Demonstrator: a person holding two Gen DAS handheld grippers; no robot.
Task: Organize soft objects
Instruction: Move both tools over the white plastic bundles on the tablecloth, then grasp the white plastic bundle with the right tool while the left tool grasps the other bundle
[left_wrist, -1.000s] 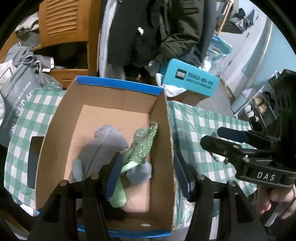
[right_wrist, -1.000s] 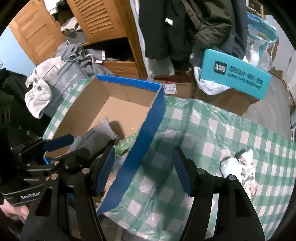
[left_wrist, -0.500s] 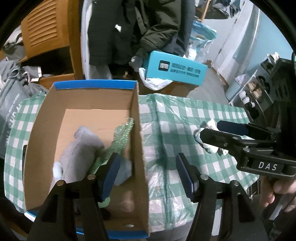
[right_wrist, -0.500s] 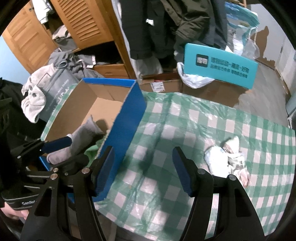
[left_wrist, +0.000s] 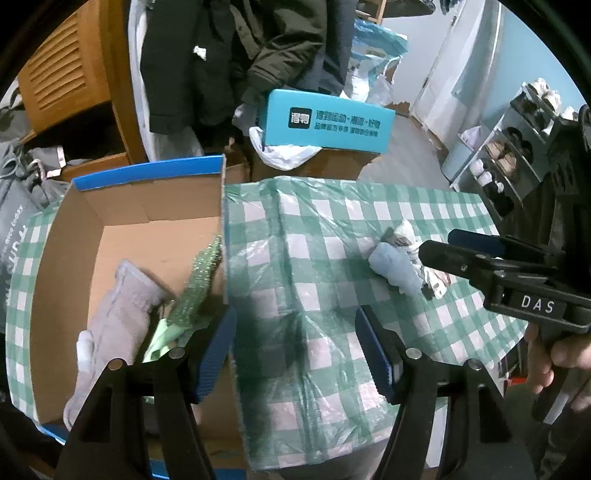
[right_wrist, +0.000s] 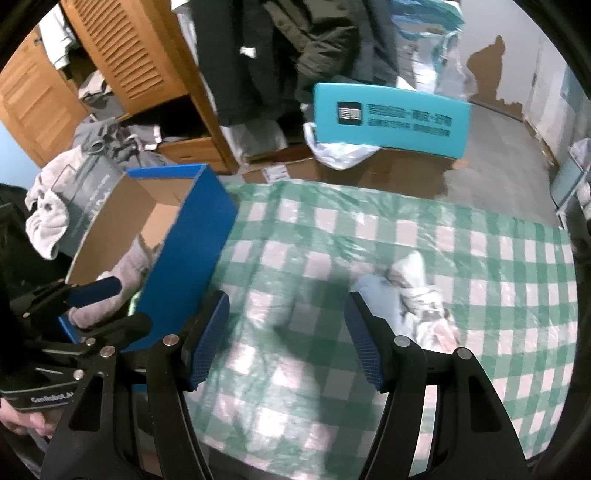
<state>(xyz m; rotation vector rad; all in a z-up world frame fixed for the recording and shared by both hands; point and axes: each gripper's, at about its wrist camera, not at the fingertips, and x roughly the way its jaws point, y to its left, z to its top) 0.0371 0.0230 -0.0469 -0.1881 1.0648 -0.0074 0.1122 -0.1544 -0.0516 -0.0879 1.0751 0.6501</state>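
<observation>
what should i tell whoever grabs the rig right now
Left gripper: open and empty, jaws just been widening, over the checked cloth beside the box.
Right gripper: open, empty, above the cloth, with the white bundle just beyond its right finger.
Done: grey sock and sparkly green piece lie in the cardboard box.
Left: the white bundle is on the cloth, not yet gripped; it goes in the box.

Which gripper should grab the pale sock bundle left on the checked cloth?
Right. The right gripper is open with the sock bundle beside its right finger; the left gripper straddles the box wall, farther off.
</observation>
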